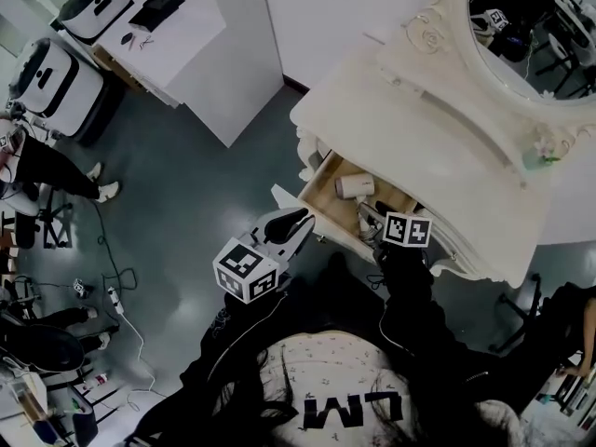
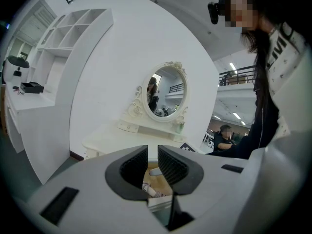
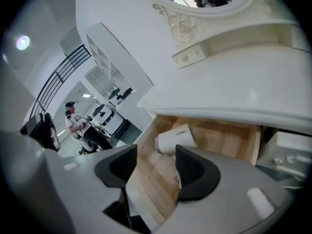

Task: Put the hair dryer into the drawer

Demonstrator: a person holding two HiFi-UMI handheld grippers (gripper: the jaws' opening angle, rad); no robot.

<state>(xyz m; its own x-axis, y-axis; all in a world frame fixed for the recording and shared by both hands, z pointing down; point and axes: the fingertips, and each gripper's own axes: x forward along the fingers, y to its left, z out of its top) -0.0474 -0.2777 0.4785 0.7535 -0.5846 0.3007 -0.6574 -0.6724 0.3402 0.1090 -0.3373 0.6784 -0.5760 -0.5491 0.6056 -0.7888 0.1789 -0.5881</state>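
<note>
Two grippers hang at the open drawer of a cream dressing table, and neither holds anything. The white hair dryer is already inside. It lies on its side on the drawer's bare wooden floor, toward the back and close under the table's front edge, and nothing touches it.

The right gripper sits above the drawer's front edge, tilted down into it, with its marker cube showing just behind. In the right gripper view its jaws stand wide apart with only the wood of the drawer between them. The hair dryer lies beyond the tips, clear of both pads, with grey lettering on its barrel too small to read.

The left gripper is just outside the drawer's front left corner, aimed toward it, with its own marker cube nearer the person. In the left gripper view its jaws are only a narrow slit apart and clamp nothing. Part of the drawer's wooden floor shows through the gap.

An oval mirror in an ornate carved frame stands at the table's back edge. The same mirror shows in the left gripper view above the table's pale top. Grey floor spreads to the left of the table, and another person stands at its far left.
</note>
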